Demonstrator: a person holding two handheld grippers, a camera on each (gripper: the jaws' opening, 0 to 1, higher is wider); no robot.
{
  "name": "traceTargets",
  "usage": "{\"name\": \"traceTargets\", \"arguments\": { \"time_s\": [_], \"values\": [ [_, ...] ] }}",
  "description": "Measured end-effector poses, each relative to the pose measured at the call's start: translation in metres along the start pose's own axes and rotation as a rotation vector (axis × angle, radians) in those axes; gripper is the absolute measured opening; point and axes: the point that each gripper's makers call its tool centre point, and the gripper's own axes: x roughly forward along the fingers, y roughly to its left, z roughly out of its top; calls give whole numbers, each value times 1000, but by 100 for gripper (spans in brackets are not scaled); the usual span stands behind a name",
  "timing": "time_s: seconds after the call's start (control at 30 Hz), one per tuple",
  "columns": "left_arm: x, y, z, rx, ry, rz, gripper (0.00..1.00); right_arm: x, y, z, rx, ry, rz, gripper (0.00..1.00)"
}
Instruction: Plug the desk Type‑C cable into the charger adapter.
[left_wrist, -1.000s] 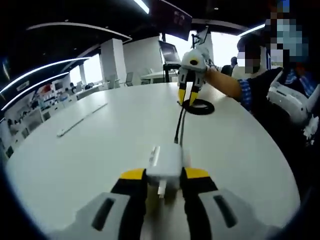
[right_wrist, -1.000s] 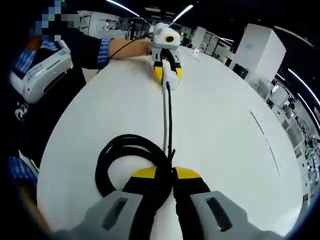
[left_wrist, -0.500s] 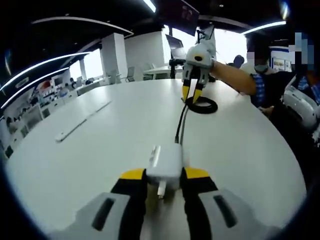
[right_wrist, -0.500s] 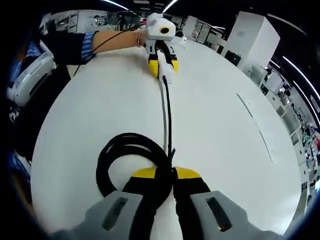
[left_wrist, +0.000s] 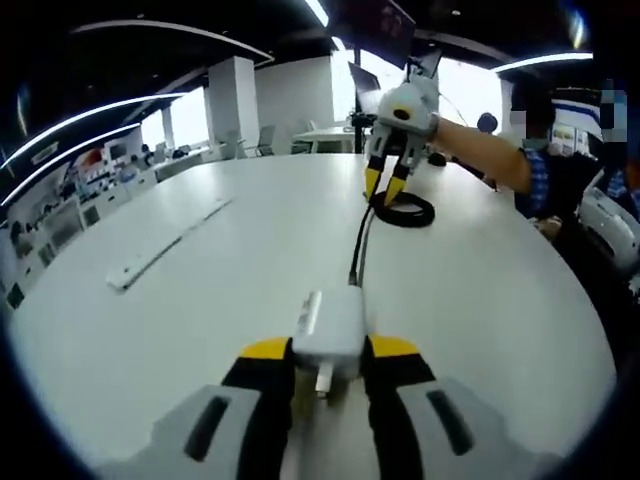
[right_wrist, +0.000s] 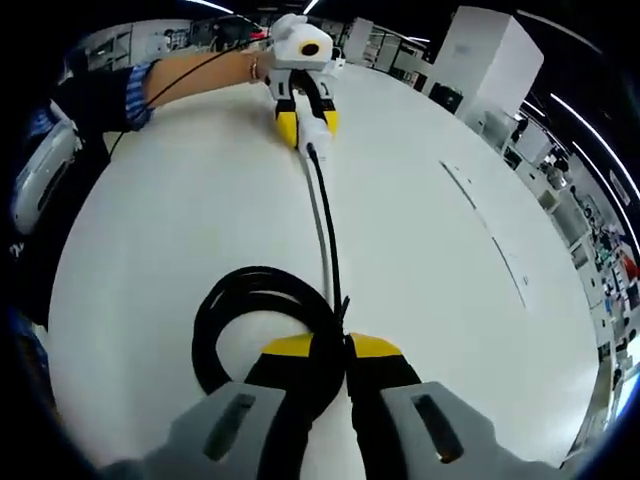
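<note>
A: What is the left gripper (left_wrist: 328, 352) doing?

B: In the left gripper view it is pinching the white charger adapter (left_wrist: 329, 327) between its yellow-tipped jaws, which are sitting narrow against the adapter's two sides. The adapter is resting low over the round white table (left_wrist: 200, 300), with its metal prongs pointing back toward the camera.

A: And where is the Type-C cable lying?

B: The black Type-C cable (left_wrist: 360, 240) is running straight across the tabletop from the adapter's far face to a black coil (left_wrist: 402, 212) near the far edge. Its near end is meeting the adapter, though I cannot tell how deep the plug is sitting.

A: What is happening at the other gripper?

B: In the right gripper view the right gripper (right_wrist: 344, 347) is gripping that coil (right_wrist: 255, 320) where the loops are gathering, its jaws nearly closed on the black strands. From there the cable (right_wrist: 328, 230) is stretching away to the adapter (right_wrist: 310, 128), held in the left gripper (right_wrist: 306, 121) at the far side of the table (right_wrist: 450, 300).

A: Is anything else showing on the table?

B: A long pale strip (left_wrist: 165, 245) is lying flat well off to one side, apart from the cable. A person's forearm (left_wrist: 485, 160) is reaching in behind the right gripper (left_wrist: 388, 183).
</note>
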Motion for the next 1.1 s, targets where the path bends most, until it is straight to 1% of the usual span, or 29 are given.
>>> {"name": "traceTargets", "arguments": {
  "time_s": [0.2, 0.33, 0.4, 0.53, 0.7, 0.73, 0.8, 0.83, 0.93, 0.97, 1.03, 1.07, 1.1],
  "values": [
    [7, 5, 2, 8, 15, 7, 27, 0, -16, -7, 26, -15, -45, 11],
    [9, 9, 3, -3, 10, 15, 27, 0, -19, -8, 27, -19, -72, 11],
    [9, 11, 1, -10, 20, 28, 28, 1, -19, -8, 26, -19, -78, 11],
    [7, 15, -1, -18, 26, 54, 32, 1, -18, -8, 18, -21, -99, 11],
    [2, 16, -3, -20, 42, 86, 32, 1, -19, -7, 22, -27, -122, 11],
    [-1, 18, -3, -14, 48, 105, 33, 1, -19, -8, 40, -32, -130, 11],
    [-10, 23, -3, 9, 85, 146, 35, 1, -17, -8, 36, -35, -143, 11],
    [-13, 24, -1, 18, 86, 154, 37, 1, -17, -8, 33, -36, -148, 11],
    [-27, 22, 10, 62, 87, 181, 36, 1, -17, -8, 37, -44, -163, 12],
    [-33, 24, 16, 79, 86, 206, 35, 1, -18, -7, 49, -49, -171, 12],
    [-49, 32, 30, 126, 72, 287, 33, 1, -19, -7, 63, -55, -178, 12],
    [-56, 35, 34, 140, 69, 320, 33, 2, -20, -7, 96, -61, -189, 12],
    [-62, 36, 40, 155, 61, 352, 34, 2, -20, -7, 104, -63, -193, 12]
  ]
}}
